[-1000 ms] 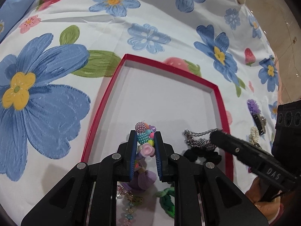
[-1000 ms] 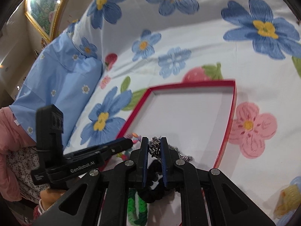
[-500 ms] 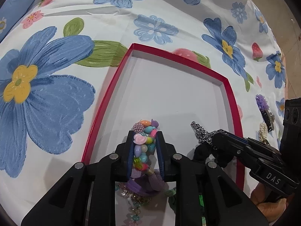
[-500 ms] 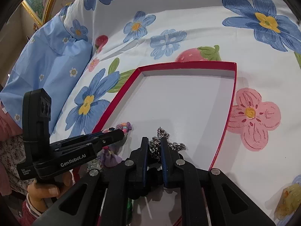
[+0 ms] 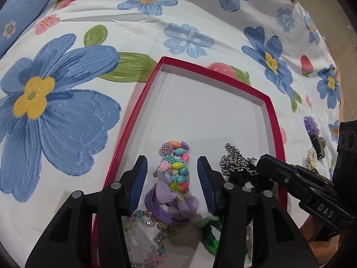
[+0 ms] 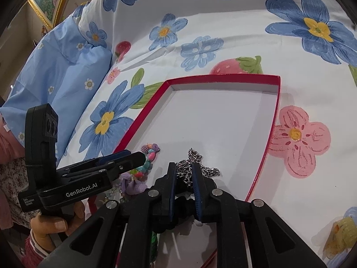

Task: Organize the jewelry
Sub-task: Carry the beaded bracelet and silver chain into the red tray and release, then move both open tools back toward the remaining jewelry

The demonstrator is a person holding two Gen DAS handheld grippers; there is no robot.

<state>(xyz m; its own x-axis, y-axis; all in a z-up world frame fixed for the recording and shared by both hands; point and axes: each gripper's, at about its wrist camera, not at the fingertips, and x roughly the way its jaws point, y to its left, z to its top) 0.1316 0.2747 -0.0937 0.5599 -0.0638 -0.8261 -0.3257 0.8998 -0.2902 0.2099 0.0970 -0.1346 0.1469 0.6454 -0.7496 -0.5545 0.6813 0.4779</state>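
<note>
Half a second ago my left gripper (image 5: 171, 178) was pressed on the bead bracelet (image 5: 176, 163); now its fingers stand wide apart and the bracelet lies free between them on the white floor of the red box (image 5: 274, 120), partly on top of a purple hair tie (image 5: 171, 201). I think I let it go here so that it rests beside the other pieces at the near end. My right gripper (image 6: 183, 176) is closed on the silver chain (image 6: 194, 167), low over the box floor just to the right of the bracelet, probably to lay it down next to it. A green cord (image 5: 209, 234) lies near it too. The box sits on a soft bed cover (image 5: 200, 22) printed with blue flowers and strawberries; more small ornaments (image 5: 312, 138) wait outside the box, and a blue pillow (image 6: 62, 67) and a gold picture frame (image 6: 51, 6) are behind.
</note>
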